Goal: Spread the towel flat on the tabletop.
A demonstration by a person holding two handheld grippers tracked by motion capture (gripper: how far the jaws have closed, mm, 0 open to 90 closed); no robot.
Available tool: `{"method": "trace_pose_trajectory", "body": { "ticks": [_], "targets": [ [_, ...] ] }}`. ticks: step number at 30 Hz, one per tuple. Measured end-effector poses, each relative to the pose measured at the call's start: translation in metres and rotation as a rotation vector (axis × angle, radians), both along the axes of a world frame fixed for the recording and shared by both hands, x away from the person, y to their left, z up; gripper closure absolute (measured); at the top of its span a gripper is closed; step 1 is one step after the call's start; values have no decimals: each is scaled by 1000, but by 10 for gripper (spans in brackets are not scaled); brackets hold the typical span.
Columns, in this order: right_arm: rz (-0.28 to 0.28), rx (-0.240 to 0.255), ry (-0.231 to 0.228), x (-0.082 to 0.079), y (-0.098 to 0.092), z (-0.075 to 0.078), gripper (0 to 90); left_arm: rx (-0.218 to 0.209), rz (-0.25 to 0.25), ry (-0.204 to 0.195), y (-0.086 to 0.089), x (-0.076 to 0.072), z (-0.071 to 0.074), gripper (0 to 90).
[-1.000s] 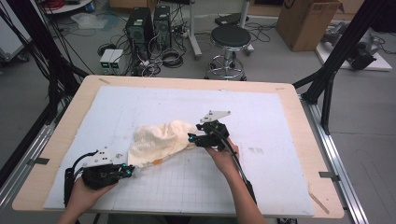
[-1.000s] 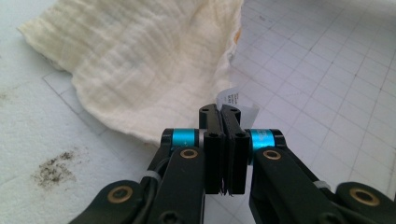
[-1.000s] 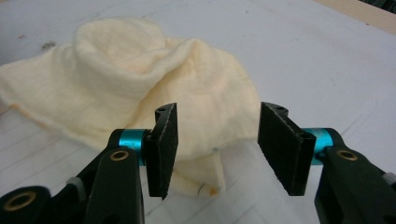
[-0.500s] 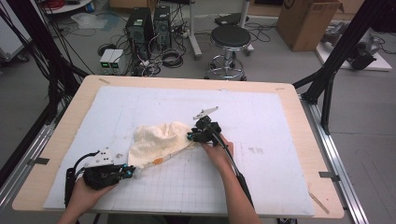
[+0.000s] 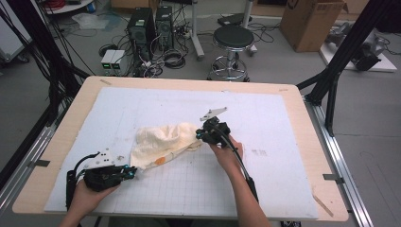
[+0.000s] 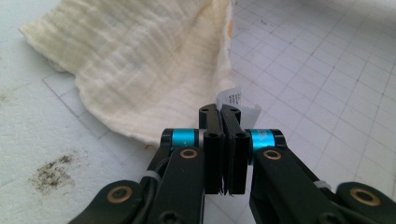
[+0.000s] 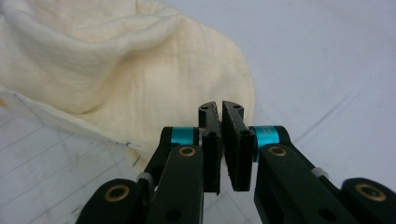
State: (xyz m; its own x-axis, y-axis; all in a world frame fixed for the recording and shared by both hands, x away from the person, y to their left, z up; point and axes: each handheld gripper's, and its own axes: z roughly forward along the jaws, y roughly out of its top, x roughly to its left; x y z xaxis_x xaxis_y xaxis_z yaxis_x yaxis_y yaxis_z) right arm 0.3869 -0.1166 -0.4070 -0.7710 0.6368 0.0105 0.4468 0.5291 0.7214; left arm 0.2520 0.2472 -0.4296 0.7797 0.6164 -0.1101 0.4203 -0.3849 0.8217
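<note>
The cream cloth [image 5: 163,142] lies crumpled near the middle of the desk [image 5: 293,113], on its white gridded mat [image 5: 189,179]. The left gripper [image 5: 130,171] has its fingers clenched on the cloth's near left corner, beside its white label [image 6: 233,99]. The right gripper [image 5: 201,135] has just been closing its fingers, now pinching the cloth's right edge.

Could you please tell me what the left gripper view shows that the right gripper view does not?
The left gripper view has a white label poking out past the left tongs, a dark smudge and grid lines on the mat. The right gripper view has a thick rolled fold beyond the right tongs. Both show the cream cloth, with black tongs shut on its edge.
</note>
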Motion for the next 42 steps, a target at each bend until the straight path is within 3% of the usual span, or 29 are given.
{"method": "trace_pose_trajectory", "body": {
  "ticks": [3, 9, 17, 25, 31, 38, 42],
  "targets": [
    [-5, 18, -14, -12, -9, 9, 862, -2, -3, -3, -4, 0, 0, 877],
    [6, 3, -56, -44, -30, 20, 861, -15, -14, -3, -11, -1, 1, 877],
    [26, -24, -57, -94, -54, 9, 862, 11, -54, -3, -21, -7, 2, 877],
    [44, 15, -59, -138, -65, 2, 862, 22, -30, -27, -20, -21, 0, 879],
    [79, 27, -26, -160, -63, -4, 862, 32, -23, -20, -14, -32, -1, 879],
    [117, 33, 37, -180, -60, -16, 862, 63, -50, -12, -13, -44, -2, 880],
    [135, 49, 52, -186, -59, -17, 846, 55, -65, -5, -10, -50, -1, 879]
  ]
}}
